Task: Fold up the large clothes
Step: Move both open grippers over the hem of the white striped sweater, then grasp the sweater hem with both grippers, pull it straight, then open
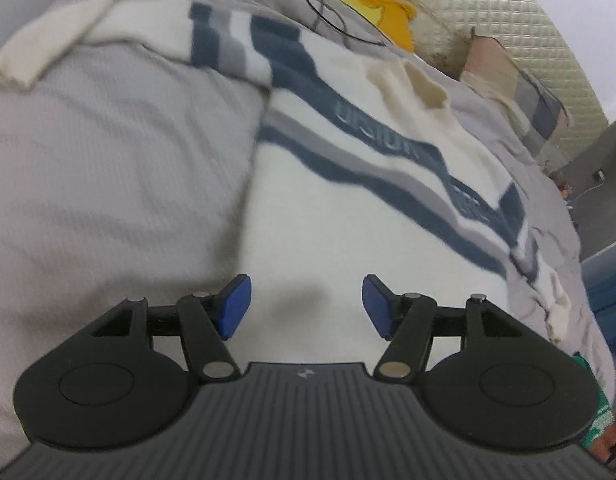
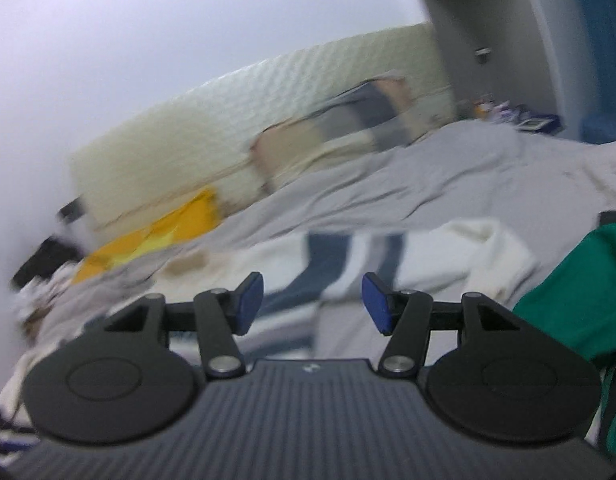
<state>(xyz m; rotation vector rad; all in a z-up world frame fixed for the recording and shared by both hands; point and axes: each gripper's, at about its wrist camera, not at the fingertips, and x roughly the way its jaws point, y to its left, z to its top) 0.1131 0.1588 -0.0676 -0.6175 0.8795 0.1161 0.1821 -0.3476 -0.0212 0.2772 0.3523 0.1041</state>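
Note:
A cream sweater [image 1: 347, 208] with navy and grey chest stripes lies spread on a grey bedsheet [image 1: 108, 168]. One sleeve [image 1: 56, 52] stretches to the far left. My left gripper [image 1: 306, 306] is open and empty, hovering just above the sweater's lower body. In the right wrist view the sweater [image 2: 447, 252] shows blurred, with its stripes ahead of the fingers. My right gripper [image 2: 312, 304] is open and empty above the sweater and the sheet.
A yellow cloth [image 1: 371, 4] and a thin black cable [image 1: 327, 12] lie at the far side of the bed. A quilted headboard [image 2: 228, 128] and a patterned pillow [image 2: 347, 132] stand behind. A green sleeve [image 2: 579, 300] is at the right.

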